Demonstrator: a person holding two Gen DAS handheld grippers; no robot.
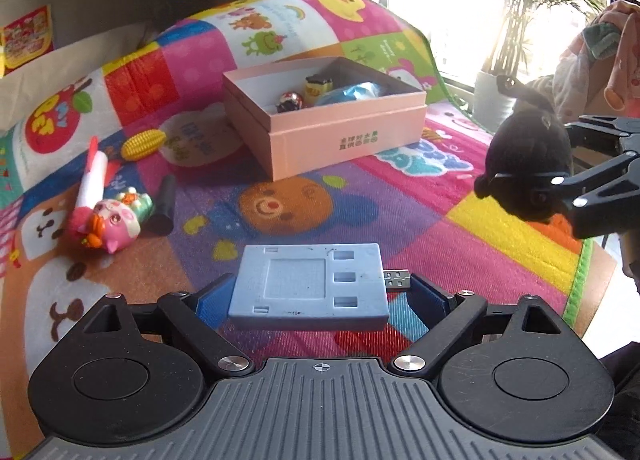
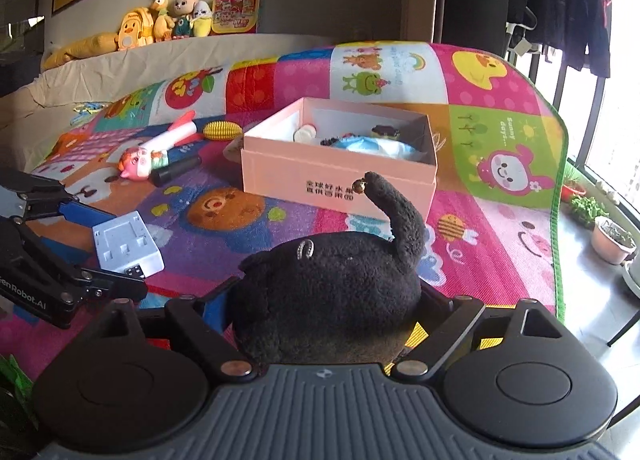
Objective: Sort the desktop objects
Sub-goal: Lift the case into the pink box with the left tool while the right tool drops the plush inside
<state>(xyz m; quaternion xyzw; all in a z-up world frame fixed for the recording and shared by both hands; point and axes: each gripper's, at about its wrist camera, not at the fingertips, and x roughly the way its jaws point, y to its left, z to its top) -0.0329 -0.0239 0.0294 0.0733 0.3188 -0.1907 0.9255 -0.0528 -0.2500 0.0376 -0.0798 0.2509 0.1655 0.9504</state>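
My left gripper is shut on a pale blue flat device with a USB plug sticking out on its right, and holds it just above the colourful mat. In the right wrist view the same device sits between the left gripper's blue fingers at the left edge. My right gripper is shut on a black plush toy, whose tail curls upward. From the left wrist view the plush hangs in the right gripper above the mat's right side. An open pink box stands beyond both.
The pink box holds several small toys. On the mat's left lie a yellow corn toy, a white and red rocket, a pink pig figure and a black cylinder. Potted plants stand past the right edge.
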